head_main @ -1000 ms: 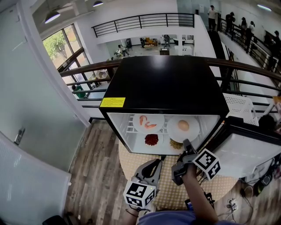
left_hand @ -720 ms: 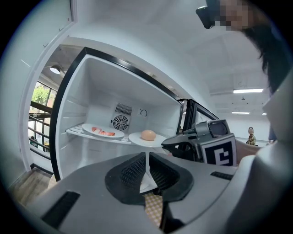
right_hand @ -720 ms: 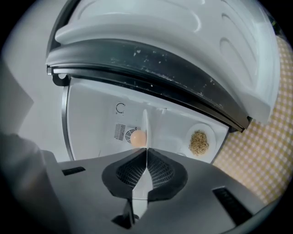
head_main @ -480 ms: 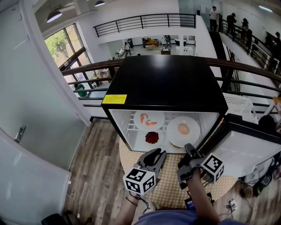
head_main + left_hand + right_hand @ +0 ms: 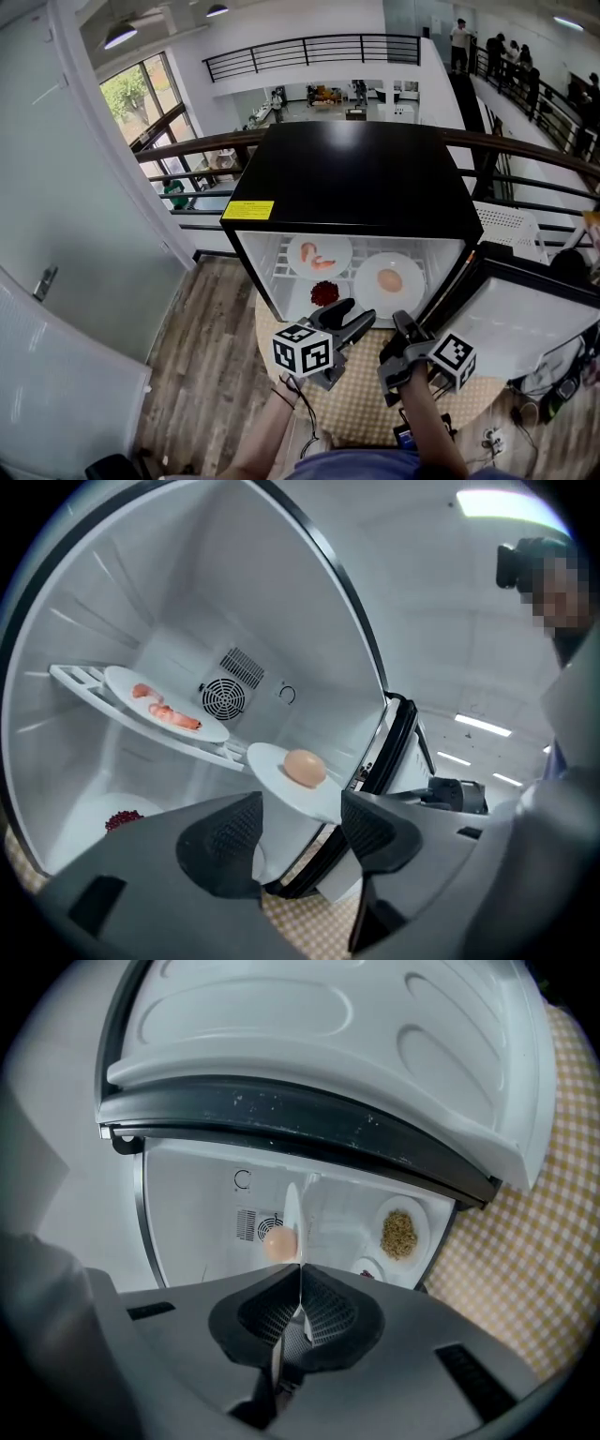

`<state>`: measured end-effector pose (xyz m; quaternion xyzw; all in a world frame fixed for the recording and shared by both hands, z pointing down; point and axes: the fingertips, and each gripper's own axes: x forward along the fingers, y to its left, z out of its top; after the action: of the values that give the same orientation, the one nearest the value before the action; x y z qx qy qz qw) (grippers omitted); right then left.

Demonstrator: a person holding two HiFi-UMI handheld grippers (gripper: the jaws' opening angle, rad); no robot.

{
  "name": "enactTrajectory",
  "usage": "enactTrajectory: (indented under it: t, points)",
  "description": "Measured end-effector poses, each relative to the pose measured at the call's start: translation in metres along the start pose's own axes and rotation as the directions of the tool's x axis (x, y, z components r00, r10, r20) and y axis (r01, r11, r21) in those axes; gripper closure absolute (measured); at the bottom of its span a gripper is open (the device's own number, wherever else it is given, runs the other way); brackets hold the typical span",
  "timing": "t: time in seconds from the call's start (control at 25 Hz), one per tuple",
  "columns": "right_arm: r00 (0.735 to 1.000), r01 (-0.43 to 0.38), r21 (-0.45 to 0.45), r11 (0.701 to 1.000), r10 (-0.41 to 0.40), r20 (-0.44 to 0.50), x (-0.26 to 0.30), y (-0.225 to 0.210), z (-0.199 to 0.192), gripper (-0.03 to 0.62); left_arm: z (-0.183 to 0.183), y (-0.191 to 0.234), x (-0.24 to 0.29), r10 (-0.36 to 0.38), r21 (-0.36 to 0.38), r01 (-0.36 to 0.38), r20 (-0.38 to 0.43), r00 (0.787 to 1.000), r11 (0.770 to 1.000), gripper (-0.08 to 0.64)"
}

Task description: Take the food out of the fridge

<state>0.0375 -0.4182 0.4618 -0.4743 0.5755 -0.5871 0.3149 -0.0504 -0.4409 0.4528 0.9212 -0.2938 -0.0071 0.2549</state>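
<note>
The small black fridge (image 5: 356,178) stands open. On its wire shelf lie a white plate with shrimp (image 5: 319,255) (image 5: 164,710) and a white plate with a round egg-like piece (image 5: 389,279) (image 5: 291,780). My right gripper (image 5: 401,326) (image 5: 298,1309) is shut on that plate's near rim, which shows edge-on (image 5: 292,1218). Just left of it my left gripper (image 5: 354,317) (image 5: 300,836) is opening wide. The plate's edge shows between its jaws, untouched by the pads. Lower down sit a plate of red pieces (image 5: 323,293) (image 5: 122,819) and a plate of grains (image 5: 399,1232).
The fridge door (image 5: 530,323) hangs open at the right, close to my right gripper. The fridge stands on a round table with a checked cloth (image 5: 366,417). Behind it runs a railing (image 5: 187,145); wooden floor lies at the left.
My left gripper has moved forward to the fridge opening, rolled, and spread its jaws from shut to wide. The right gripper has stayed at the egg plate's rim.
</note>
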Motion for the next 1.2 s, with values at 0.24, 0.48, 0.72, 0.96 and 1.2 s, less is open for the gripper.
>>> enactTrajectory:
  t: [0.24, 0.48, 0.72, 0.96, 1.2]
  points:
    - [1.000, -0.023, 0.000, 1.000, 0.023, -0.017, 0.001, -0.003, -0.002, 0.574, 0.007, 0.008, 0.016, -0.010, -0.045, 0.010, 0.001, 1.000, 0.999, 0.298]
    - [0.999, -0.014, -0.038, 0.999, 0.012, -0.034, -0.004, -0.003, -0.003, 0.574, 0.001, 0.007, 0.019, 0.046, 0.059, -0.045, -0.019, 0.999, 0.997, 0.298]
    - [0.997, -0.036, -0.093, 0.995, 0.029, -0.071, -0.014, -0.004, -0.010, 0.572, -0.011, 0.000, 0.008, 0.089, 0.092, -0.087, -0.008, 0.996, 0.992, 0.298]
    - [0.991, -0.026, -0.169, 0.985, 0.003, -0.133, -0.033, -0.014, -0.027, 0.572, -0.033, -0.010, -0.016, 0.127, 0.057, -0.128, 0.014, 0.992, 0.990, 0.298]
    - [0.984, -0.039, -0.178, 0.983, 0.007, -0.180, -0.058, -0.022, -0.051, 0.572, -0.054, -0.027, -0.044, 0.163, 0.069, -0.163, 0.011, 0.987, 0.984, 0.298]
